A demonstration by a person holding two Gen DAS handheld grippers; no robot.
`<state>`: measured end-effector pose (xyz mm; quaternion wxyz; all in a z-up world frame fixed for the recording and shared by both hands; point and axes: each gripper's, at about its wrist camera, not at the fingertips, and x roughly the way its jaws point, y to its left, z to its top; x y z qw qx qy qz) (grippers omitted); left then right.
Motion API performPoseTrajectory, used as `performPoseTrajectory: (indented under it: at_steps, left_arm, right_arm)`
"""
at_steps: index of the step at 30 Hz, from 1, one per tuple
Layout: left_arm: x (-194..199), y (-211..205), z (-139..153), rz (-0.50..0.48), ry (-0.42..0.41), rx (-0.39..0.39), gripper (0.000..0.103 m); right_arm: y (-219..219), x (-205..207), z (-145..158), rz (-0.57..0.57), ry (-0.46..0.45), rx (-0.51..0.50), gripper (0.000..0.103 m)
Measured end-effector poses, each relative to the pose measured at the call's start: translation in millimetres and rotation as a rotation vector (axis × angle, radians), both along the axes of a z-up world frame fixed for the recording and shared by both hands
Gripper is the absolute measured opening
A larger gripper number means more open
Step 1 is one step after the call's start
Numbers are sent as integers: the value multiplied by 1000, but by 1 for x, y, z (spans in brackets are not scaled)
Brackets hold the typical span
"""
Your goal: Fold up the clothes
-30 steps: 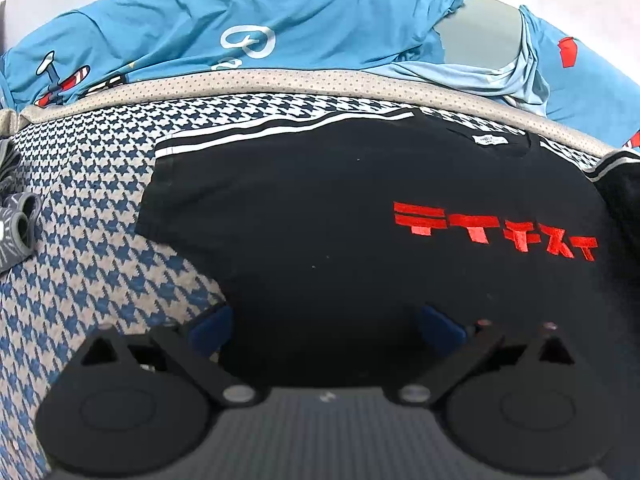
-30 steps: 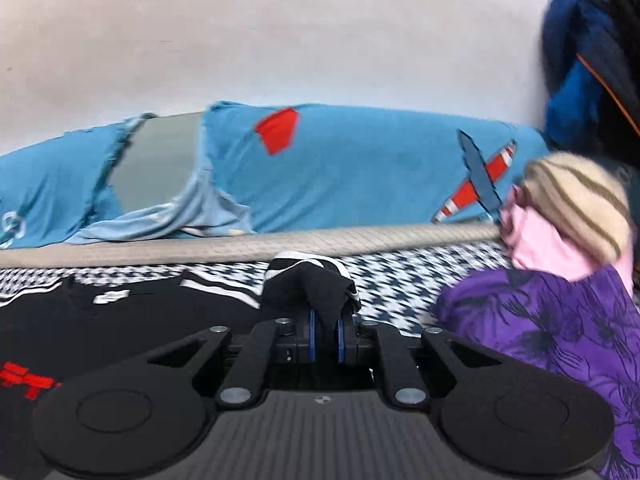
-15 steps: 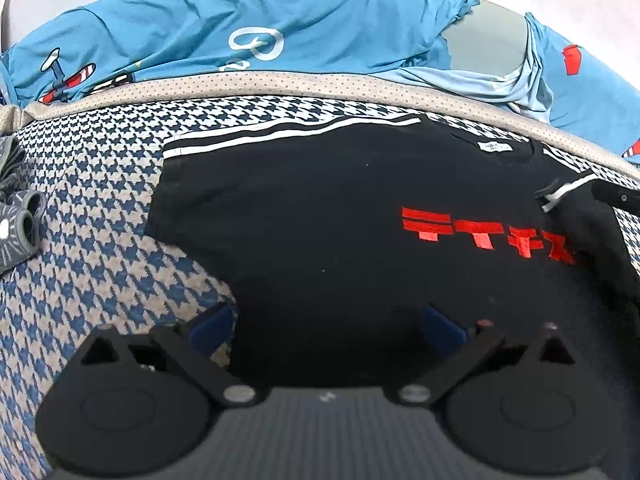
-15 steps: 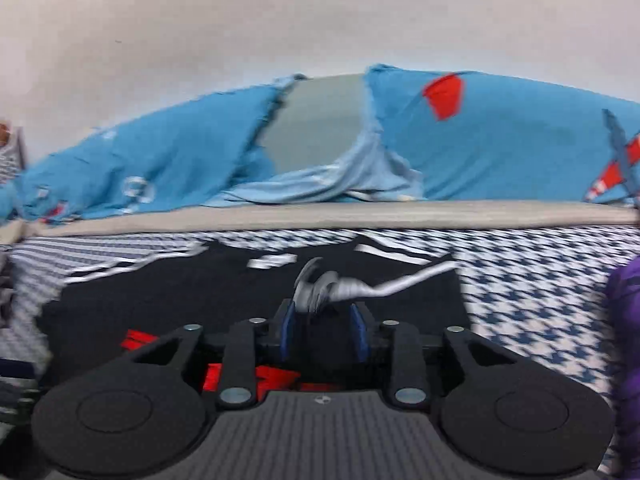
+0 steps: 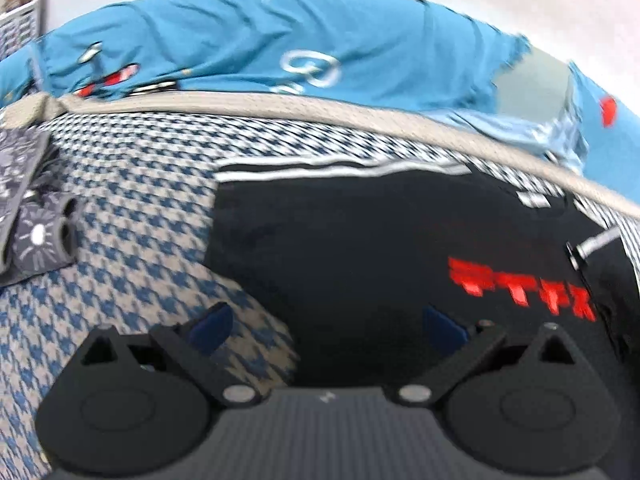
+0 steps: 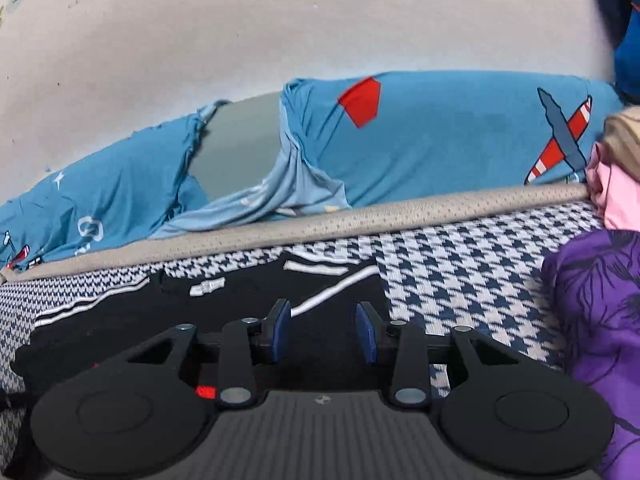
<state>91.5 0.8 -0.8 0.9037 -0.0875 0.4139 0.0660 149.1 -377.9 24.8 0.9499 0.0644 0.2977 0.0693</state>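
Though blurred, the black t-shirt [image 5: 360, 248] shows illegible red lettering [image 5: 524, 288]; left gripper [image 5: 326, 326] gapes wide, empty, while right gripper [image 6: 325, 332] has just opened, pads apart, gripping nothing

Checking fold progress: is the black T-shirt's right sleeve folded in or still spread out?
Folded in. The sleeve lies across the black T-shirt, its white stripe slanting over the body.

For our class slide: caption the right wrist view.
Right gripper, open above the black T-shirt on a houndstooth sheet.
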Motion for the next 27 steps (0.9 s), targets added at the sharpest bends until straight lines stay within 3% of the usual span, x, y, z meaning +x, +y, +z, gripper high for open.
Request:
performPoseTrajectory:
  at_steps: [9,13,20,27]
  left_arm:
    - [8,54,7,153,14,-114,101]
    - [11,68,4,187,32,-149,101]
    - [21,89,-11,198,76,-336,101]
    - [34,107,-22,221,53,-431,99]
  right_arm:
    - [30,6,-27,121,154,-144,35]
    - [43,1,-33,137,141,-244,36]
    - [40,-3,-23,75,147,-168,36]
    - [53,-11,-17,117,147,-170,38]
